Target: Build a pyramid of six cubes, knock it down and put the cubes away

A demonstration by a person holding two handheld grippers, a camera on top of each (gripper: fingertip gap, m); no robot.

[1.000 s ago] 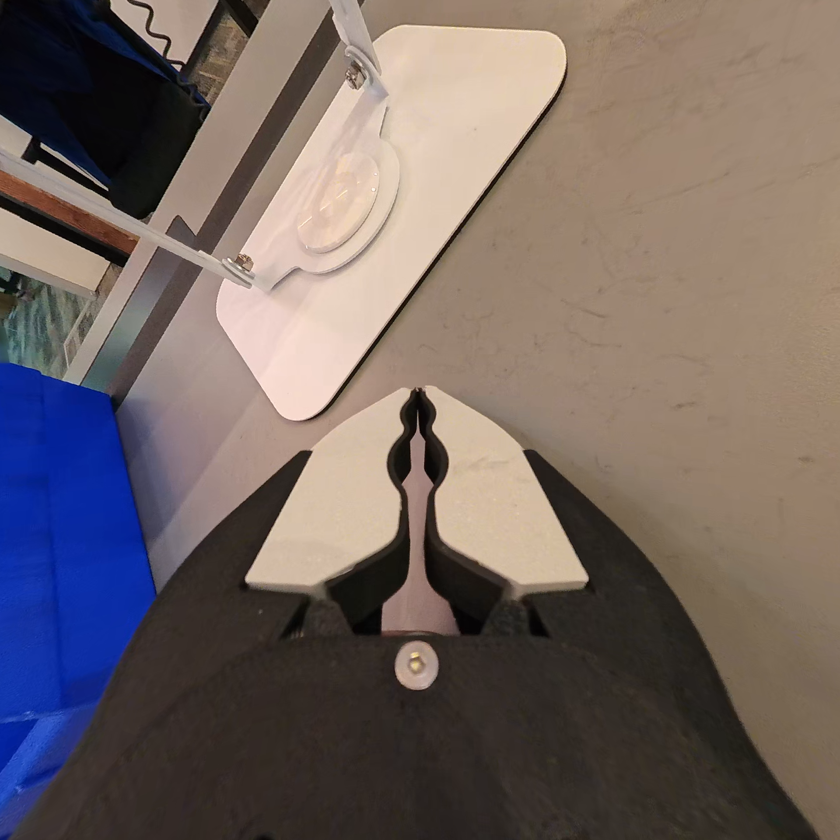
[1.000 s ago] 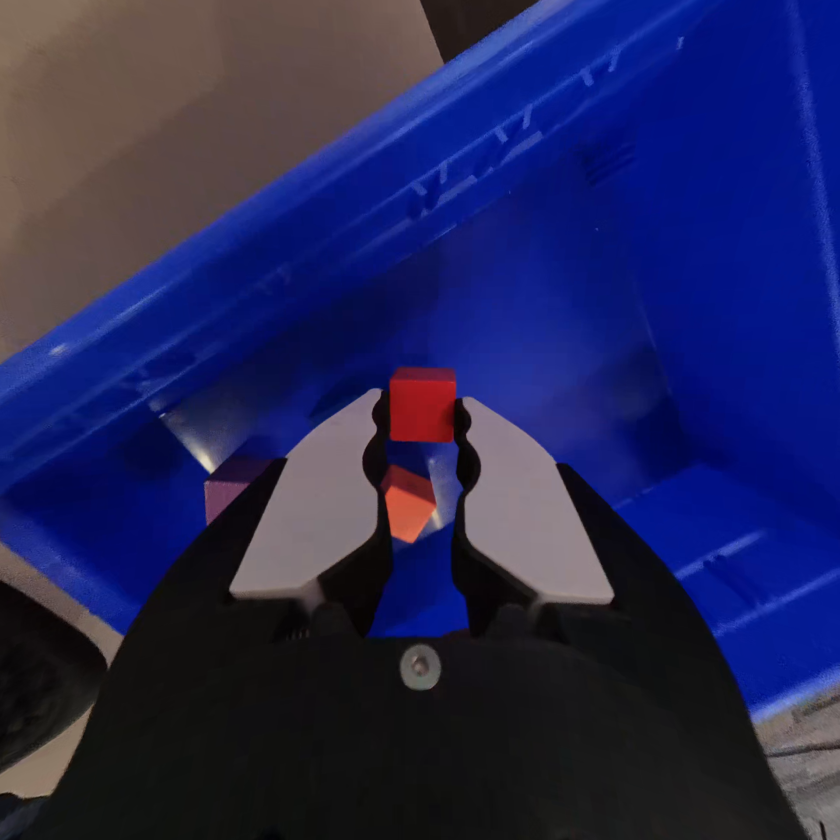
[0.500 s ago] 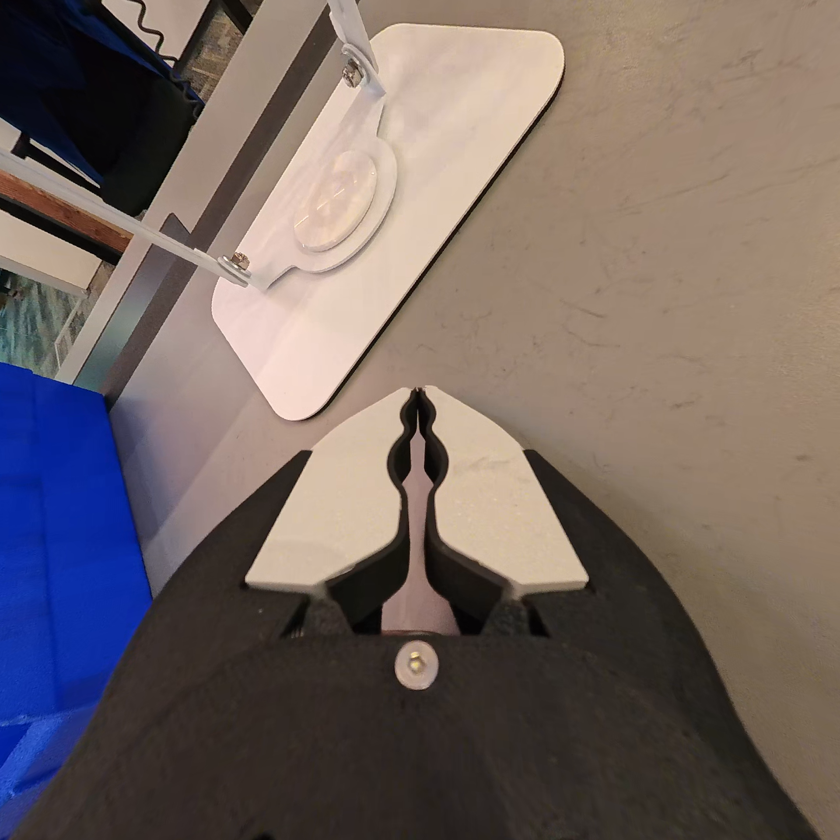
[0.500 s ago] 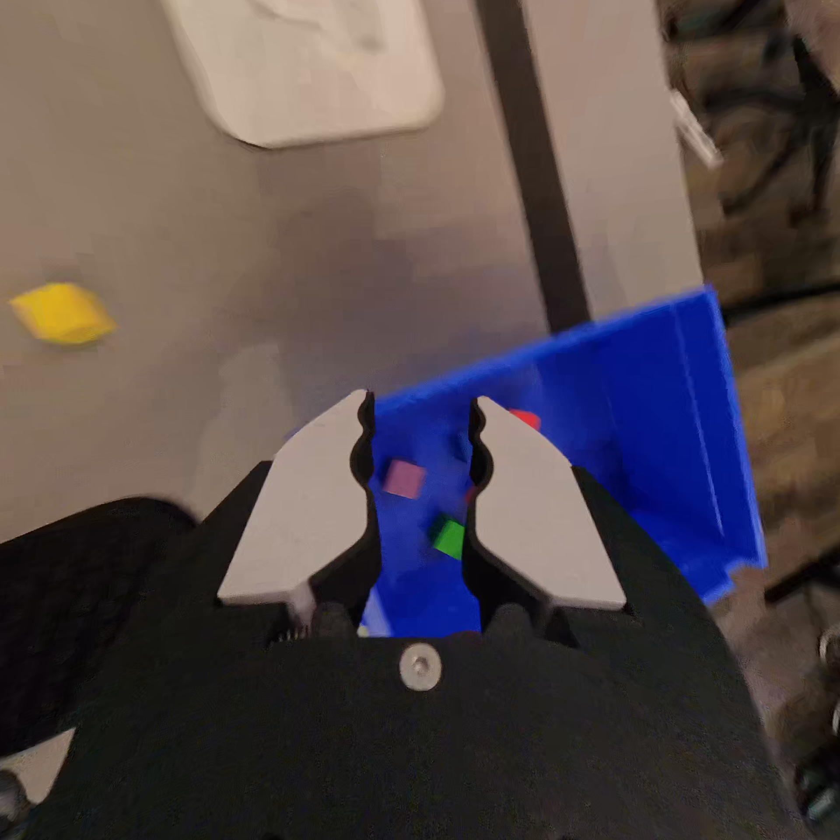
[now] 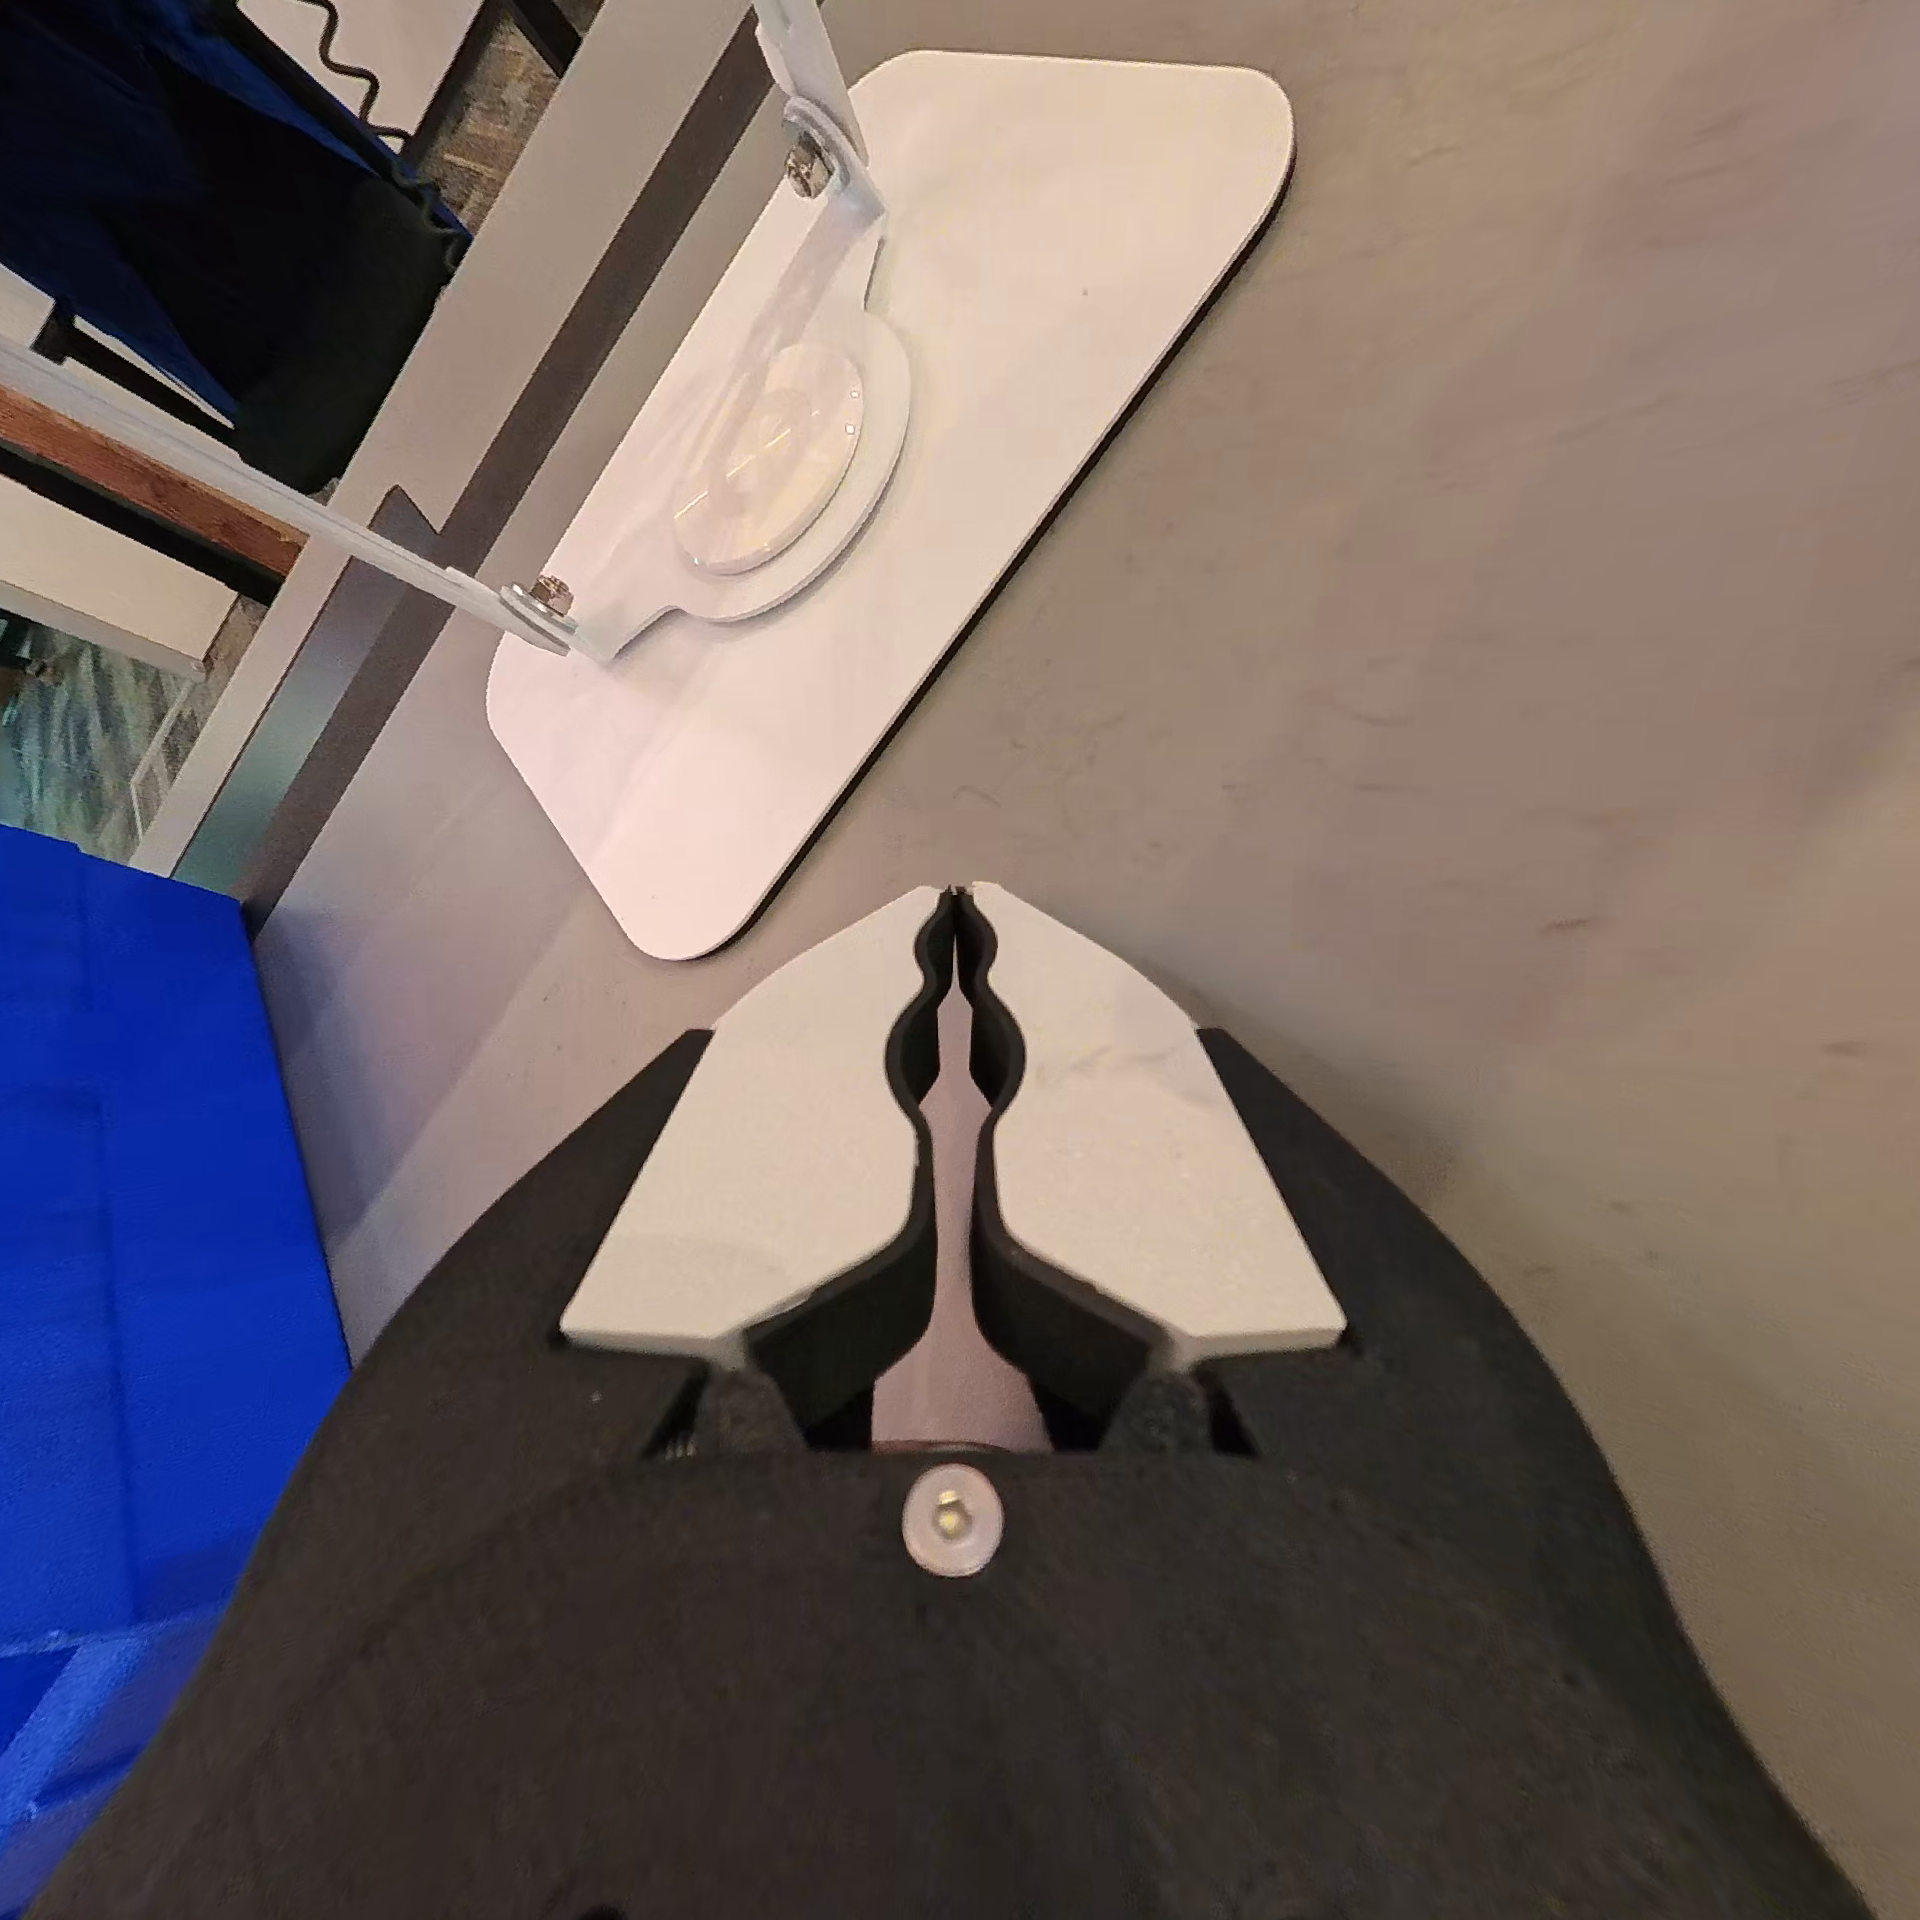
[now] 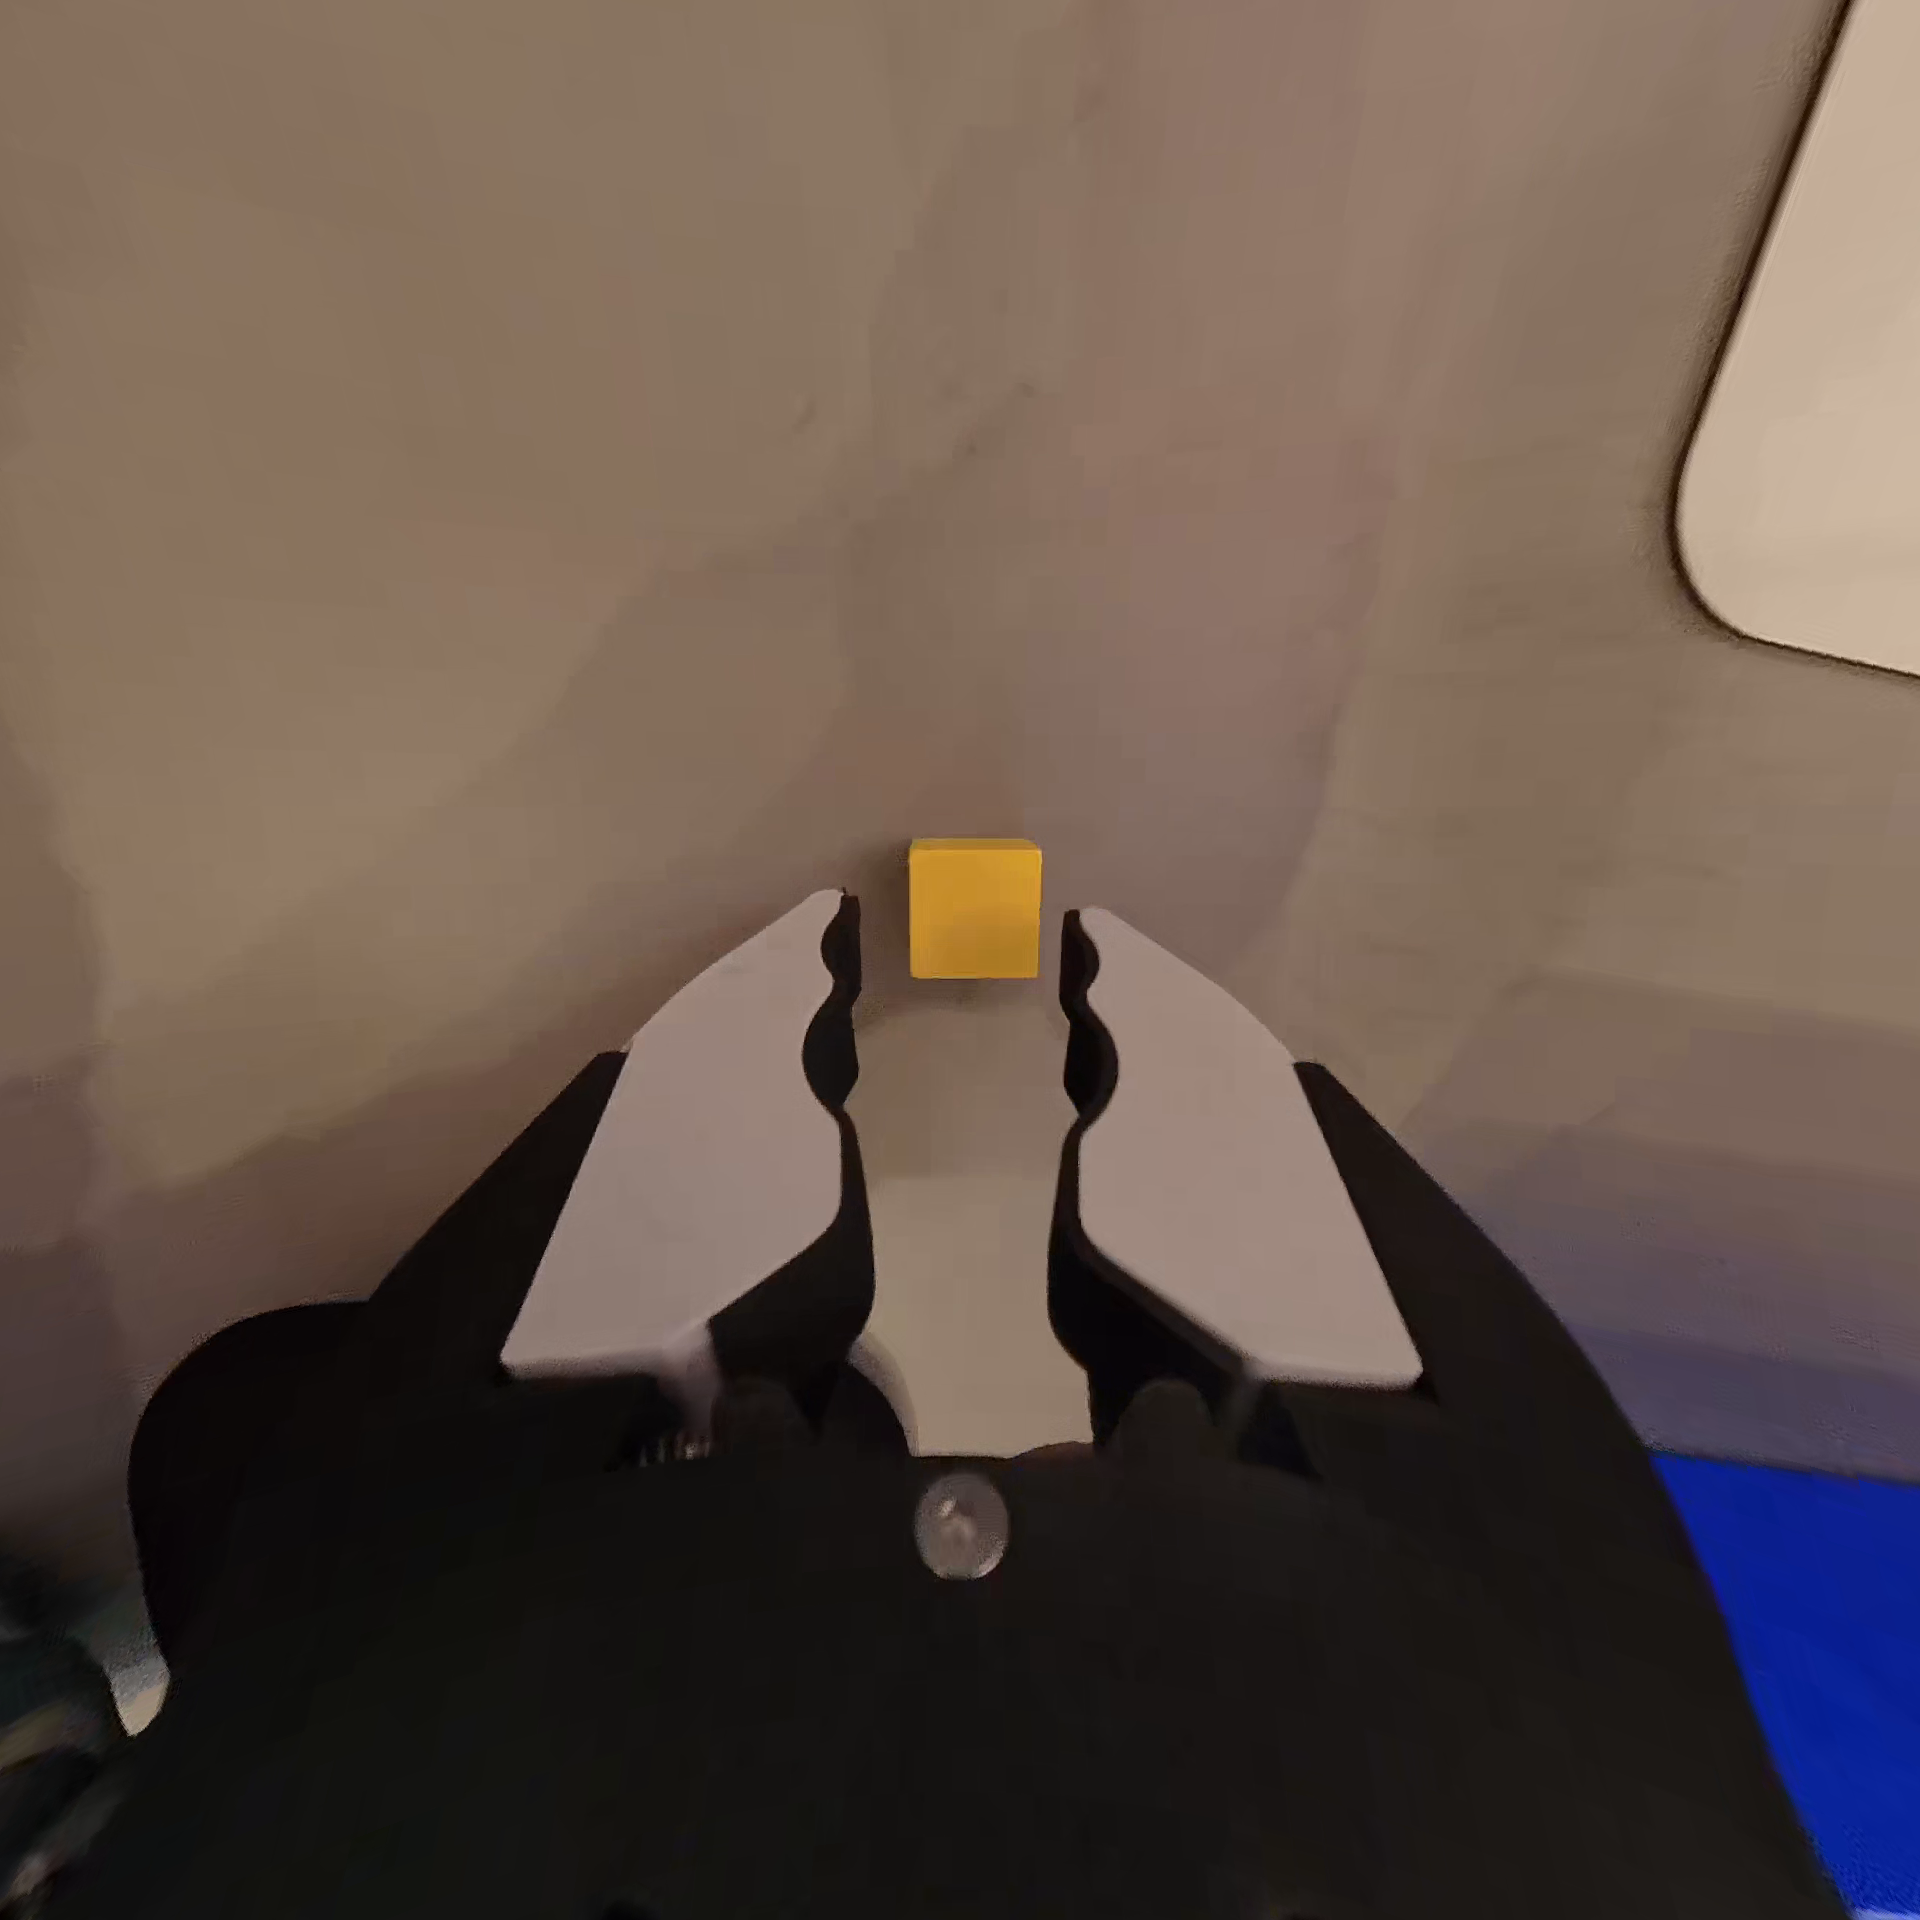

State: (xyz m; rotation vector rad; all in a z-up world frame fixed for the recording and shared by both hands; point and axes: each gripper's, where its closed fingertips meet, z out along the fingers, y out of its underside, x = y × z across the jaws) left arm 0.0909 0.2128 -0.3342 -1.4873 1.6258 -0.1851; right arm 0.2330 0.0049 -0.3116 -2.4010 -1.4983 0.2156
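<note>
Fingers (image 6: pixel 727 1091) flank yellow cube (image 6: pixel 974 909) untouched; blue bin (image 6: pixel 1808 1662) cut off.

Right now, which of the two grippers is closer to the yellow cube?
The right gripper: the yellow cube sits on the table between its open fingertips, untouched. The left gripper is shut beside a white board, no cube in its view.

No readable text, label or number shows anywhere.
</note>
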